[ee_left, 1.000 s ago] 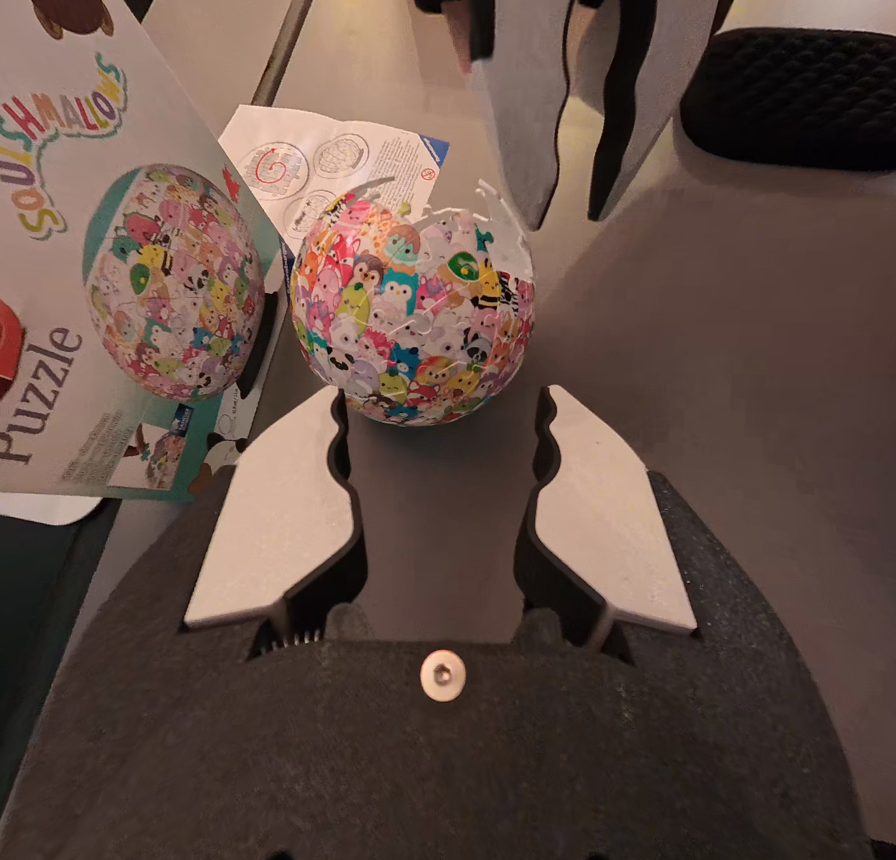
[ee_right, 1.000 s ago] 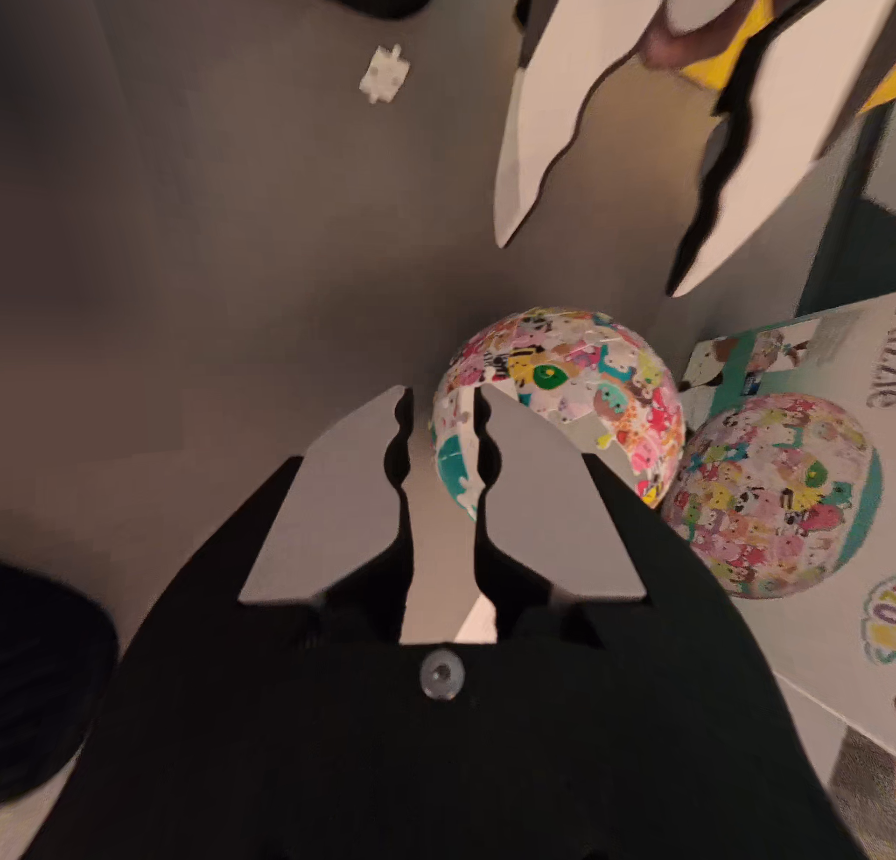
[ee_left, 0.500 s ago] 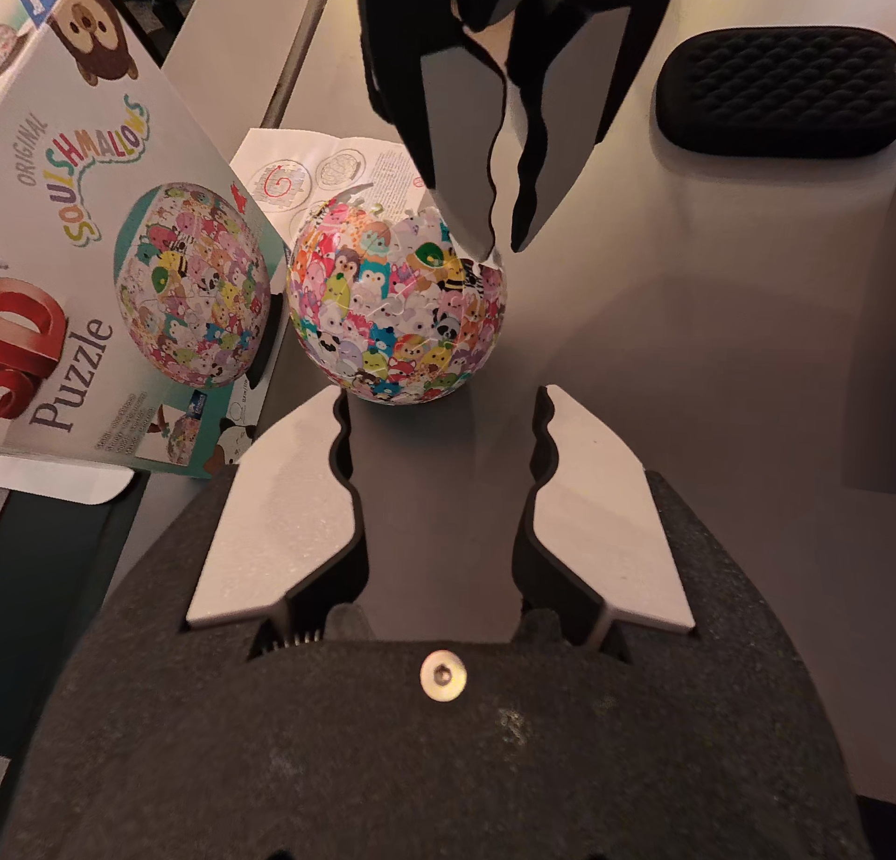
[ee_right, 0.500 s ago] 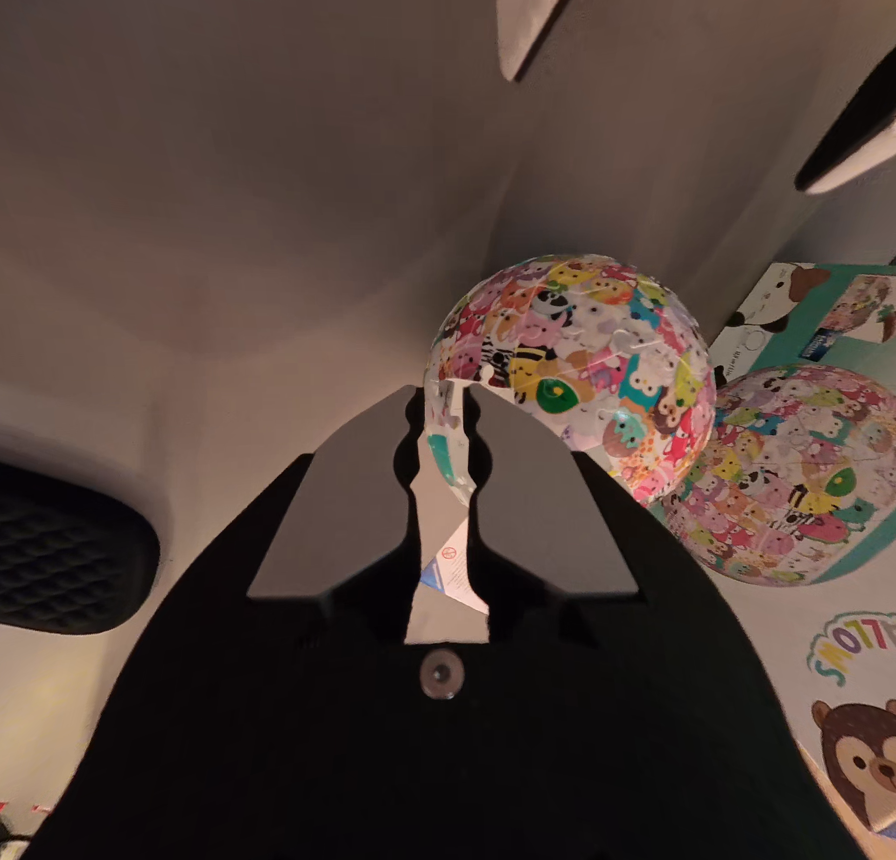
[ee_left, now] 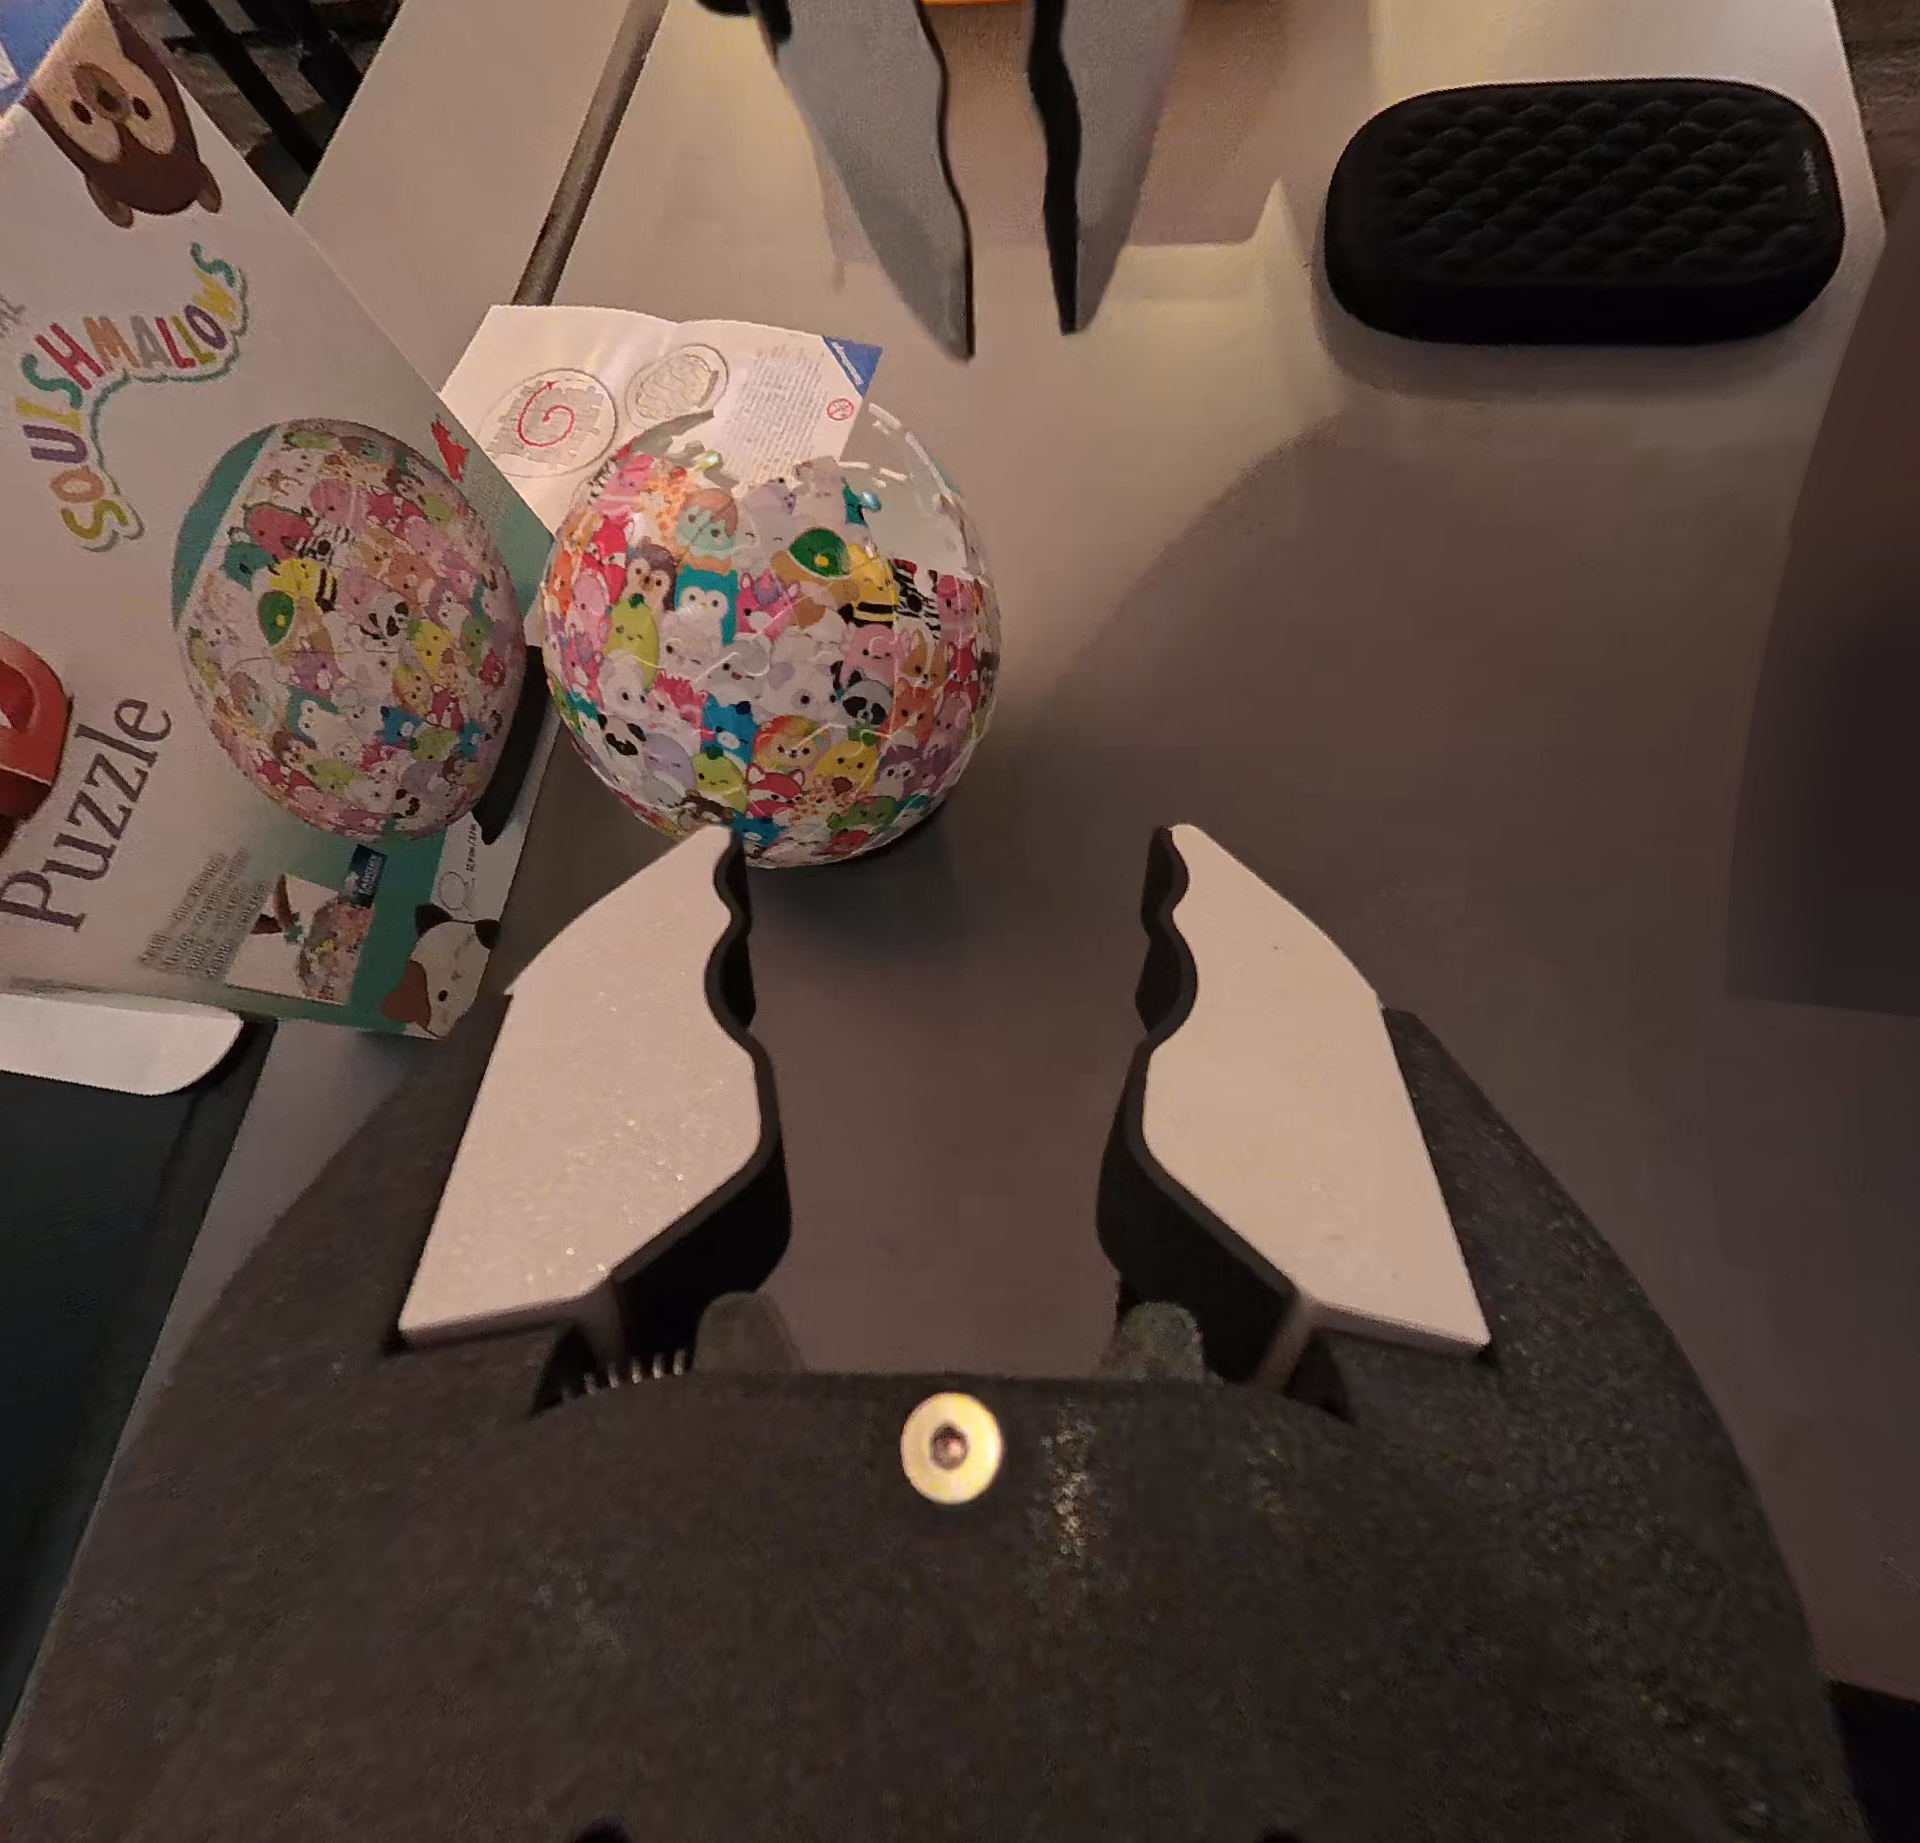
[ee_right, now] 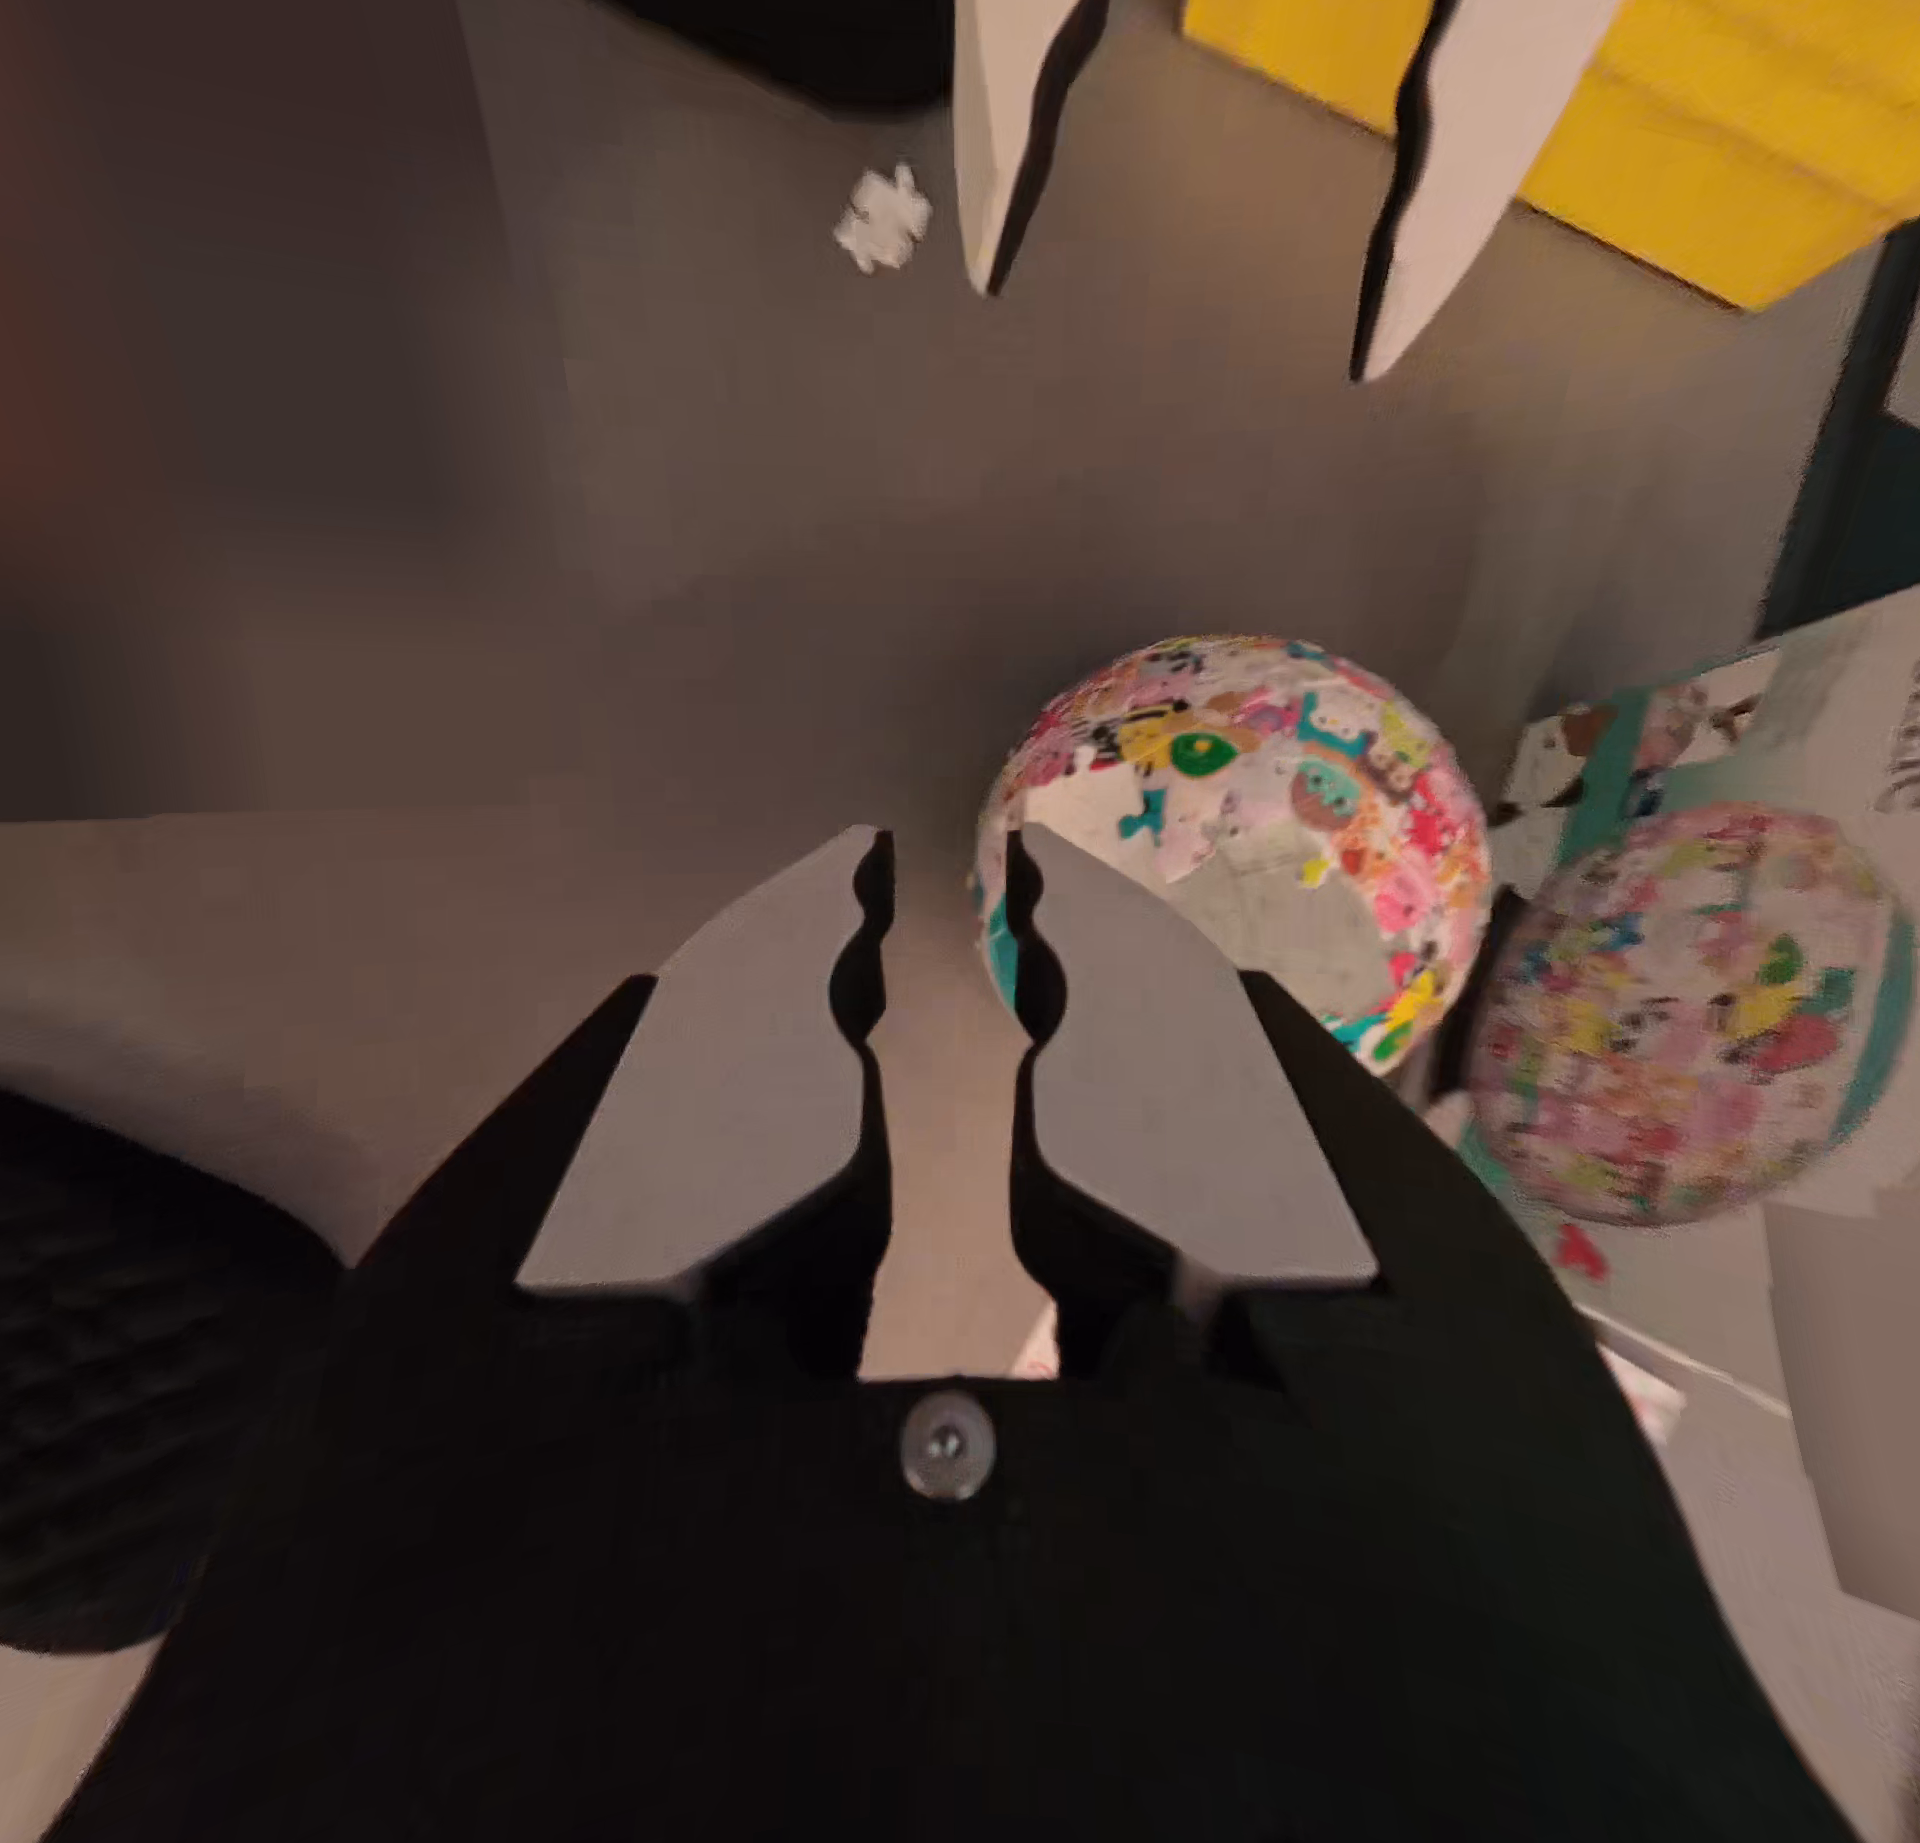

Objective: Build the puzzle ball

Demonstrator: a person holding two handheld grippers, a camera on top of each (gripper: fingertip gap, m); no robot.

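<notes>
The puzzle ball (ee_left: 771, 650) stands on the table (ee_left: 1351, 754), just right of the puzzle box (ee_left: 239, 640), with the instruction sheet (ee_left: 665, 391) behind it and the wrist rest (ee_left: 1579, 214) far right. A loose puzzle piece (ee_right: 883, 219) lies well apart.

Black felt-textured gripper bodies, pale grey wavy-edged fingers (ee_left: 623, 1097), one silver screw (ee_left: 951, 1448) each.

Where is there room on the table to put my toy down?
The widest bare table lies right of the puzzle ball, in front of the black pad. It is crowded on the ball's left: the puzzle box and the paper leaflet sit close against it. A loose white piece lies on the near side.
</notes>
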